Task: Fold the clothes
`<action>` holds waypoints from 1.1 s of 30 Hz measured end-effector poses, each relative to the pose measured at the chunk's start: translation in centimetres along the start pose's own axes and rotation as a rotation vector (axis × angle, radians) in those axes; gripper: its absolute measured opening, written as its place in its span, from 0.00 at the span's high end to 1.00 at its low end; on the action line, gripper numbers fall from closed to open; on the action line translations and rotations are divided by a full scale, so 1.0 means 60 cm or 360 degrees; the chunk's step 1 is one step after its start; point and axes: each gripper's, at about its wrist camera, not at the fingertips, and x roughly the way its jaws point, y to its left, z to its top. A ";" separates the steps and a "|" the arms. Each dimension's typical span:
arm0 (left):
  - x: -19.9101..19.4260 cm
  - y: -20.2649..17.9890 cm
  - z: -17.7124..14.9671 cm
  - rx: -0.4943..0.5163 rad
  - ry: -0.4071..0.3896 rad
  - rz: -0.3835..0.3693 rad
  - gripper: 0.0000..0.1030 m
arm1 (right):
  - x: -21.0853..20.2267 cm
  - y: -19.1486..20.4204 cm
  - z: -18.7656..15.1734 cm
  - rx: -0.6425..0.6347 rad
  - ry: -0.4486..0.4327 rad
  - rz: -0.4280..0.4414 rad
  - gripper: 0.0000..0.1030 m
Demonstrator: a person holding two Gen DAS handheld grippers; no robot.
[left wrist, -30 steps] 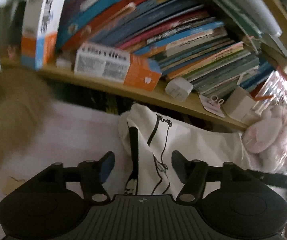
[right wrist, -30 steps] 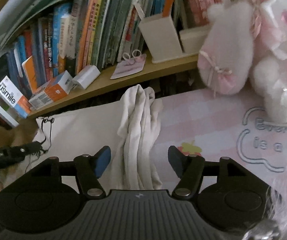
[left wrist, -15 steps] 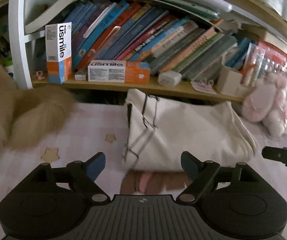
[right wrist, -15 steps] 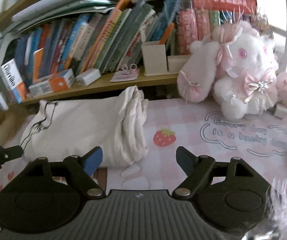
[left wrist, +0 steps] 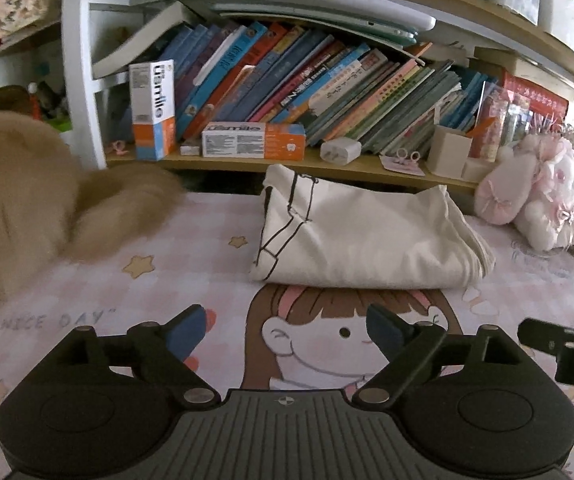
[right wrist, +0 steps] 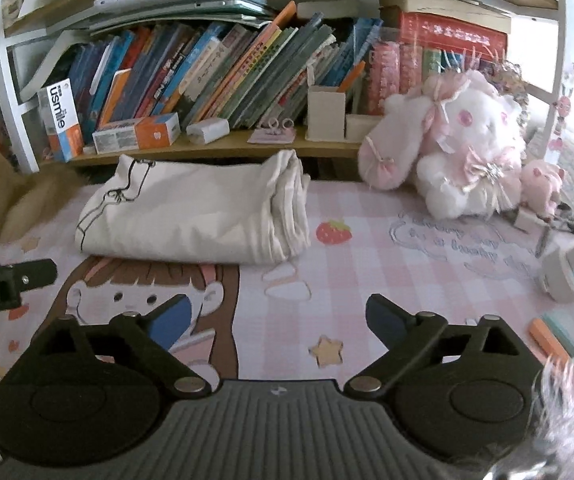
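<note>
both hand-held grippers have drawn back, jaws opening, empty; cream garment (left wrist: 367,236) lies folded flat.

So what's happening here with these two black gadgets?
A person is folding clothes with two hand-held grippers. The cream-white folded garment lies on the pink cartoon-print table mat, below the bookshelf. The left gripper and the right gripper are both opening, nothing between their fingers, apart from the garment.
</note>
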 end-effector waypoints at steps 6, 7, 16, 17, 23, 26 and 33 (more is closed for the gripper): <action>-0.031 -0.009 -0.033 0.0040 -0.0001 0.0099 0.05 | -0.023 -0.003 -0.033 0.0073 0.0047 -0.0058 0.04; -0.035 -0.011 -0.038 0.0052 0.0001 0.0104 0.03 | -0.025 -0.003 -0.037 0.0076 0.0056 -0.0062 0.04; -0.042 -0.024 -0.055 0.0119 0.0061 0.0086 0.02 | -0.038 0.009 -0.055 0.0026 0.0075 -0.0057 0.02; -0.042 -0.024 -0.056 0.0119 0.0064 0.0086 0.02 | -0.038 0.009 -0.054 0.0020 0.0076 -0.0054 0.02; -0.041 -0.023 -0.056 0.0099 0.0076 0.0083 0.02 | -0.038 0.012 -0.052 0.0003 0.0081 -0.0052 0.02; -0.039 -0.022 -0.055 0.0095 0.0089 0.0080 0.02 | -0.037 0.012 -0.052 0.0007 0.0090 -0.0055 0.02; -0.036 -0.021 -0.057 0.0105 0.0100 0.0081 0.02 | -0.035 0.011 -0.053 0.0016 0.0103 -0.0064 0.02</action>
